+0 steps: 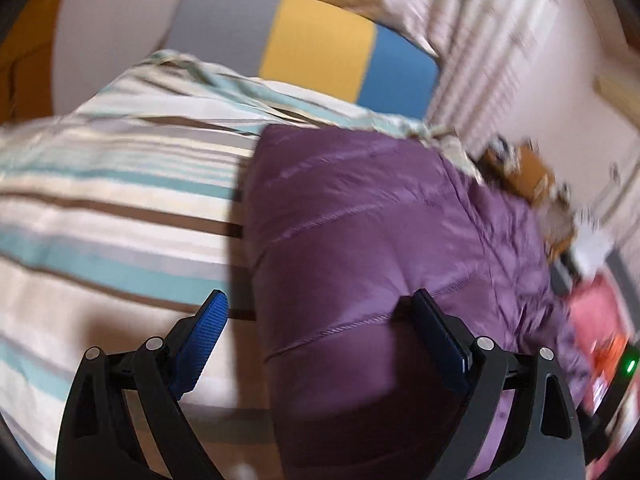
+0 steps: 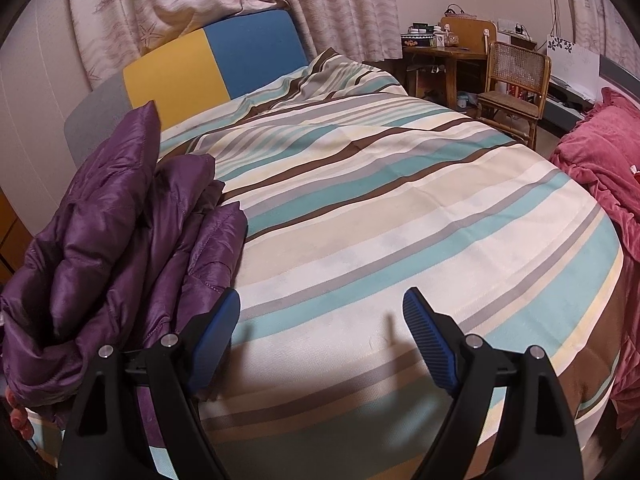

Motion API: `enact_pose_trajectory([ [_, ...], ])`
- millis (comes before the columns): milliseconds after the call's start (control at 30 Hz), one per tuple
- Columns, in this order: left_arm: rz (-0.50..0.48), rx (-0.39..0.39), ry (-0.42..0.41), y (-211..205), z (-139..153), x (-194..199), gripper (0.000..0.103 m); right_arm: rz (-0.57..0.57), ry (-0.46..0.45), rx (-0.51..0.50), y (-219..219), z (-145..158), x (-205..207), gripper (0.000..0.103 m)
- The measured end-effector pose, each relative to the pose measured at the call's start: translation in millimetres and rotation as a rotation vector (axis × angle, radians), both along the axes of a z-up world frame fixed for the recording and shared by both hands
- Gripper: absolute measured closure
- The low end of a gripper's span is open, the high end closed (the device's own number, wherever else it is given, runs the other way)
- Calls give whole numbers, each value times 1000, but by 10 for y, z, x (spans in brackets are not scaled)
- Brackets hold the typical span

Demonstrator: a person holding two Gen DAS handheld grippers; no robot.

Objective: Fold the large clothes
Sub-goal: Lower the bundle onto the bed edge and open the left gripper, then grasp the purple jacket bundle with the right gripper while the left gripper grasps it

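A purple quilted down jacket [image 1: 380,240] lies folded on the striped bed cover [image 1: 100,208]. My left gripper [image 1: 320,312] is open just above the jacket's near left edge, empty. In the right wrist view the same jacket [image 2: 120,240] sits bunched in a thick pile at the left side of the striped bed [image 2: 380,208]. My right gripper [image 2: 322,308] is open and empty over bare bed cover, to the right of the jacket. The left wrist view is blurred by motion.
A grey, yellow and blue headboard [image 2: 208,60] and curtains [image 2: 332,4] stand behind the bed. A pink garment [image 2: 600,168] lies at the bed's right edge. A wooden chair [image 2: 516,84] and a cluttered desk [image 2: 444,52] stand at the far right.
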State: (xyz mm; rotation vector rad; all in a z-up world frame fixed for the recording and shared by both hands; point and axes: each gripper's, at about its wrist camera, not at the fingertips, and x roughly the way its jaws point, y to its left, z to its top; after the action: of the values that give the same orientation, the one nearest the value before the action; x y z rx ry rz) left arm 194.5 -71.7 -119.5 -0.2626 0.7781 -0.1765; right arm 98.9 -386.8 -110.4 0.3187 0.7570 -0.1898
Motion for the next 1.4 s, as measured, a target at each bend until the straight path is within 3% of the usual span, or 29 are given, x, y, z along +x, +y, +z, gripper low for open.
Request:
enact_pose_trajectory([
  [100,-96,59,39,-242,-84,5,11,2,0,-3,-5,-2,2,20],
  [200,-131,190,-7,-441,-108,-77,11,-3,5,-2,-29,-18,13,20],
  [300,-133,215,-22,-460,-146,-114,11,-12,11,1,-60,-38,7,20],
  [400,-128,177,-12,-380,-123,-101,11,-16,9,7,-78,-23,-4,20],
  [633,-19,-46,47,-23,51,-94,10,-5,-76,37,-47,379,-11,20],
  [800,107,-76,34,148,192,-1,10,59,-176,47,148,876,146,20],
  [900,164,-64,81,217,212,105,10,117,-216,62,357,1120,337,18],
  [1000,208,-109,129,310,167,183,10,206,-217,104,683,1247,642,17],
  [1167,300,-176,136,398,157,295,10,260,-211,141,1098,1216,1145,20],
  [1267,305,-186,149,355,141,438,10,272,-178,74,1256,1066,1421,25],
  [1400,246,-98,162,139,45,601,10,231,-86,32,1134,668,1602,30],
])
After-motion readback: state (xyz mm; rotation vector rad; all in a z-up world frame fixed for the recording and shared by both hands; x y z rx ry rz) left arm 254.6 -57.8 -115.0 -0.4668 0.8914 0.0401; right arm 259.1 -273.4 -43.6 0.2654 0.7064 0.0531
